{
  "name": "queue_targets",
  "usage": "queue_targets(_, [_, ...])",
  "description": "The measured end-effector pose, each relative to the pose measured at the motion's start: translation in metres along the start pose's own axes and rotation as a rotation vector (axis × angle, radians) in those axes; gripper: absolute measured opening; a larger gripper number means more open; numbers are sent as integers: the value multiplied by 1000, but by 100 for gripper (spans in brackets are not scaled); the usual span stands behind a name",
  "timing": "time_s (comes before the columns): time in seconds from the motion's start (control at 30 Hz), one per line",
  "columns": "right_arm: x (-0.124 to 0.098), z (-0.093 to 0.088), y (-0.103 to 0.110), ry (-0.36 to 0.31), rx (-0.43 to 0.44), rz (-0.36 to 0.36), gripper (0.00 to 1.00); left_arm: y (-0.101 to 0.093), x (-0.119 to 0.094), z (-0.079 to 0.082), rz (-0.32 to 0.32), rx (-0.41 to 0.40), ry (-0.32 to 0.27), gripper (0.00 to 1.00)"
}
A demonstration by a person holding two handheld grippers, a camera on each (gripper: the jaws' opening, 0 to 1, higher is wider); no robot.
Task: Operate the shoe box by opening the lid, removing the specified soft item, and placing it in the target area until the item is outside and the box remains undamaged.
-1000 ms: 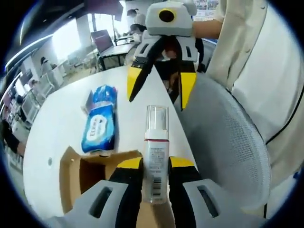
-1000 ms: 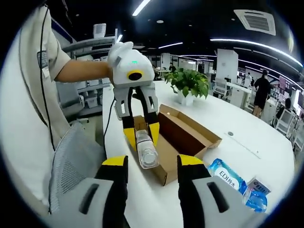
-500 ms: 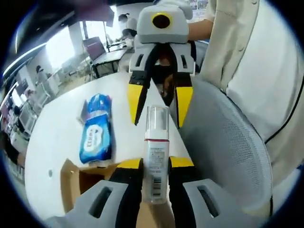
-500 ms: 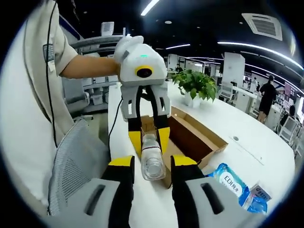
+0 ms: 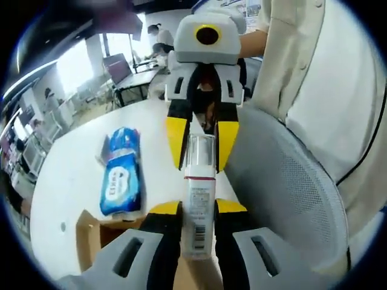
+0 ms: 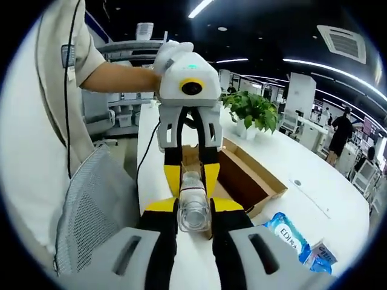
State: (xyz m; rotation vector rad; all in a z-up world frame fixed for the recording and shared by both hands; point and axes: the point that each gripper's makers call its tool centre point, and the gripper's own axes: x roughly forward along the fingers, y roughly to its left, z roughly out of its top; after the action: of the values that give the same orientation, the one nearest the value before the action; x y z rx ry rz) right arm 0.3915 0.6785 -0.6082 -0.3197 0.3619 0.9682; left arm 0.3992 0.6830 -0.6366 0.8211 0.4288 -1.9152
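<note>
A clear-capped white bottle [image 5: 198, 199] is pinched by its body in my left gripper [image 5: 198, 208], which is shut on it. My right gripper [image 5: 201, 163] faces it head-on, its yellow fingers pressed against both sides of the cap. In the right gripper view the bottle [image 6: 193, 208] points cap-first at the camera, between the right gripper [image 6: 193, 205] and the left gripper [image 6: 192, 175] behind. The brown shoe box [image 6: 254, 175] lies open on the white table. A blue soft tissue pack [image 5: 121, 172] lies on the table outside the box [image 5: 91, 226].
A grey mesh chair [image 5: 284, 181] stands at the table's edge beside the person in a beige shirt [image 5: 326, 90]. A potted plant [image 6: 251, 109] sits beyond the box. A smaller blue packet [image 6: 320, 254] lies next to the tissue pack [image 6: 287, 232]. People and desks fill the background.
The right gripper came toward the left one and narrowed its jaws from wide open onto the bottle's cap. The left gripper kept its hold on the bottle.
</note>
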Motion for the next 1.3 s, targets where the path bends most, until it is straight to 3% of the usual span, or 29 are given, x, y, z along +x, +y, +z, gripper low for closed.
queue_targets(0.4, [0, -8, -3, 76, -28, -3, 17, 4, 10, -2, 37, -23, -21, 19])
queue_targets(1.0, [-1, -4, -20, 123, -81, -5, 16, 24, 6, -4, 132, -33, -22, 21])
queue_targets(1.3, [-8, -8, -28, 156, -121, -1, 16, 28, 2, -8, 176, -72, -33, 30])
